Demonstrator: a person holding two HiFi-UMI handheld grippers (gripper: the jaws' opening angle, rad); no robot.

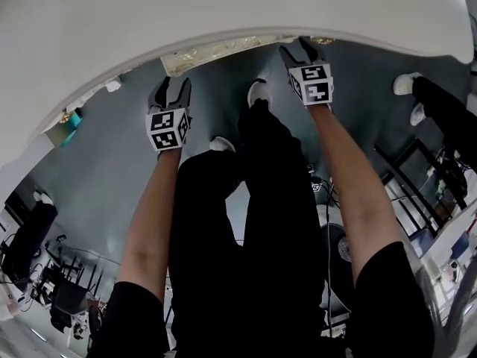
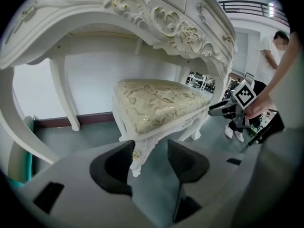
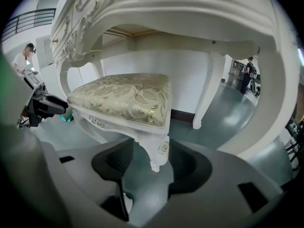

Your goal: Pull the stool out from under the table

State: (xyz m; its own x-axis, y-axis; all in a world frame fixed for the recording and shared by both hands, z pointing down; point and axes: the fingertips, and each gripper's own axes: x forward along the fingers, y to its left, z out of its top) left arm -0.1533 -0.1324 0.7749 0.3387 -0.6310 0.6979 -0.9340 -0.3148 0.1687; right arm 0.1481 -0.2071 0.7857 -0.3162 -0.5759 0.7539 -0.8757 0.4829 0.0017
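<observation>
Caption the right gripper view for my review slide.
Open right hand-held gripper straddling a carved leg of the cushioned stool, which sits under the white table.

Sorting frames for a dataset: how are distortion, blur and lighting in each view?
Head view: heavy fisheye, the table bows at its rim, its top bright and featureless. Left gripper view: dark corners, the stool sharp, a mosaic patch over a person's face. Right gripper view: same bowing, gold sheen on the stool.
</observation>
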